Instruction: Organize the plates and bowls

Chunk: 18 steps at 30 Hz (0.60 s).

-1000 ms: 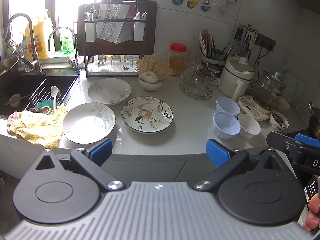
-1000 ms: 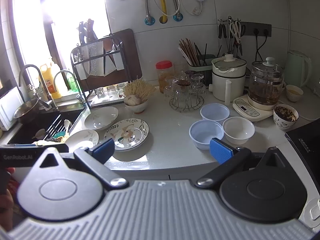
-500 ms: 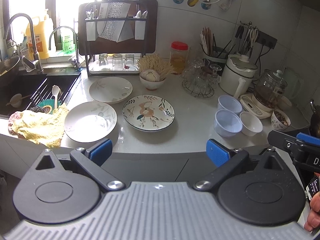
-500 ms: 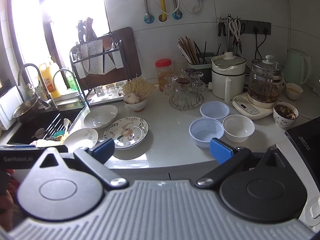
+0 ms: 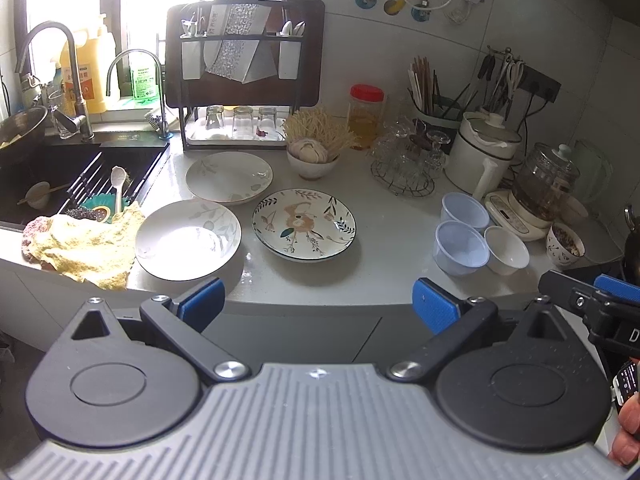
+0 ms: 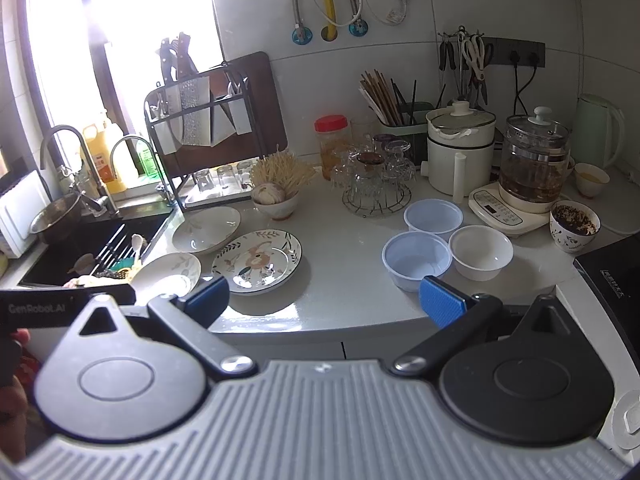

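three plates [image 5: 304,224] and three small bowls [image 5: 462,248] sit apart, unstacked, on the tabletop [image 5: 392,248]. nothing is gathered yet. both claws, left [image 5: 318,300] and right [image 6: 324,298], hang released short of the edge; next, probably reach for a plate.

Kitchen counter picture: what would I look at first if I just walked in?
Probably the round ceramic plate painted with flowers and leaves, sitting mid-counter between two plain white shallow plates on its left and a cluster of small pale plastic and white bowls on its right. Next, the crumpled yellow cloth at the sink's edge, and the two open blue-padded grippers hovering at the counter's front edge, holding nothing.
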Motion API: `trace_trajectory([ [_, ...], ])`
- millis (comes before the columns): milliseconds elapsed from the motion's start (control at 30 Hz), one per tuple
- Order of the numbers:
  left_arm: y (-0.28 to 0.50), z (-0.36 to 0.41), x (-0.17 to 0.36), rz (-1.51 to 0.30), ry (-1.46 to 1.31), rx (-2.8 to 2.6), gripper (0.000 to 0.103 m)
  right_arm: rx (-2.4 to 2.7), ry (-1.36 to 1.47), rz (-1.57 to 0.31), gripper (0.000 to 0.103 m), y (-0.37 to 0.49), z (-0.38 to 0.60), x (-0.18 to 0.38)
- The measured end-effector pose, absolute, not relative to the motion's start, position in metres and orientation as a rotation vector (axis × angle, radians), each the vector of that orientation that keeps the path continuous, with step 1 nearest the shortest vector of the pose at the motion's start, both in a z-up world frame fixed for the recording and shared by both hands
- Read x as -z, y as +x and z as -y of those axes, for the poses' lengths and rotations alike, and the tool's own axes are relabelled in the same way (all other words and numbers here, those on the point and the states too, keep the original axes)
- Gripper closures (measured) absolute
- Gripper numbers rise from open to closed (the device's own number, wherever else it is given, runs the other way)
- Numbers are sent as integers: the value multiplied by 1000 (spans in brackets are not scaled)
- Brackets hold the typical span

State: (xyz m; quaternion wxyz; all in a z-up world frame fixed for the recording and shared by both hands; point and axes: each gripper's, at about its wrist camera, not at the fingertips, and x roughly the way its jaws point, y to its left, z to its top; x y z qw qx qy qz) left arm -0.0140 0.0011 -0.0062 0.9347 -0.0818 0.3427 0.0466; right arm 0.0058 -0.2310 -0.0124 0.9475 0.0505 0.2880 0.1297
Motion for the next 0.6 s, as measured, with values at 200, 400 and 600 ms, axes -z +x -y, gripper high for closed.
trace_trajectory([
  [200,-19,3,8,-703,-163,-89,1,-266,102,-586,0,5,231,12],
  [400,-26,5,7,-696,-162,-93,1,-267,94,-576,0,-1,232,12],
  [600,-36,1,7,-689,-181,-113,1,-280,102,-570,0,-9,234,12],
])
